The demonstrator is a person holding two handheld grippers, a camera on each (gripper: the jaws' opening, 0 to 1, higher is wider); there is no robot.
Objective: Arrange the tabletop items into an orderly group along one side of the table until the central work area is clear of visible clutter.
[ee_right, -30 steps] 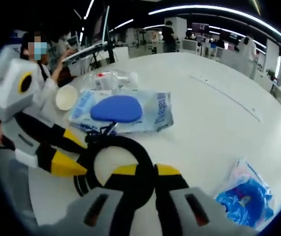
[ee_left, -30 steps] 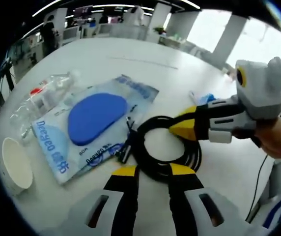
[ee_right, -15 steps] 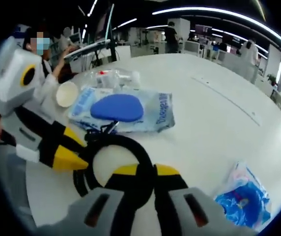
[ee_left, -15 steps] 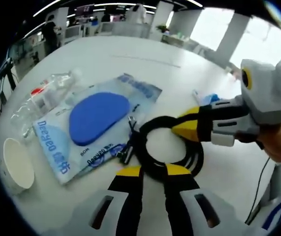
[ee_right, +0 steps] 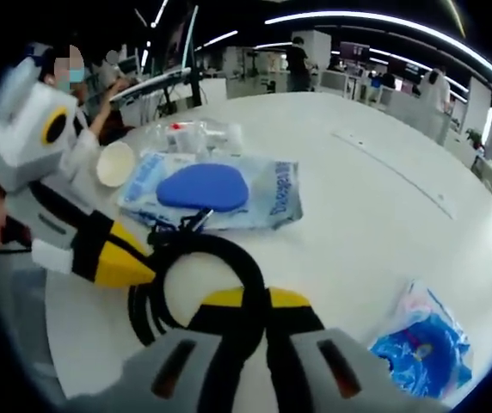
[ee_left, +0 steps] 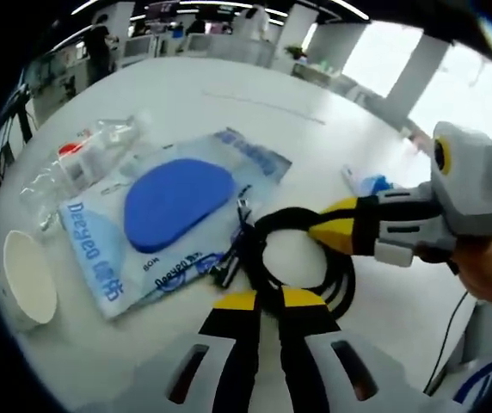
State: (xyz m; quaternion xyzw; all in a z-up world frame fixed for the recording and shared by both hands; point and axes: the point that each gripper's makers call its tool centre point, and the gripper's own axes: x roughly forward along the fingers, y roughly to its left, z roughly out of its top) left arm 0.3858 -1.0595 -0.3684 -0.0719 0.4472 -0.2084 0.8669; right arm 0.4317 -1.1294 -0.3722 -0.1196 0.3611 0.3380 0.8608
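Note:
A coil of black cable [ee_left: 291,214] lies on the white table [ee_left: 186,95]. My left gripper [ee_left: 269,299] is shut on the coil's near edge. My right gripper [ee_left: 328,232] comes in from the right and pinches the coil's far side. In the right gripper view, the right gripper [ee_right: 255,301] has the cable [ee_right: 229,251] between its yellow tips, and the left gripper [ee_right: 134,262] grips the coil's left edge. Beside the coil lies a clear printed bag [ee_left: 100,258] holding a blue oval pad [ee_left: 173,202].
A clear plastic bottle [ee_left: 83,159] and a white paper cup [ee_left: 29,275] sit beyond the bag, near the table edge. A small blue packet [ee_right: 427,353] lies apart on the right. A person [ee_right: 74,129] sits past the far edge, by the cup [ee_right: 115,163].
My left jaws have closed in from a wider gap onto the cable's near edge. The right gripper has kept its hold on the coil.

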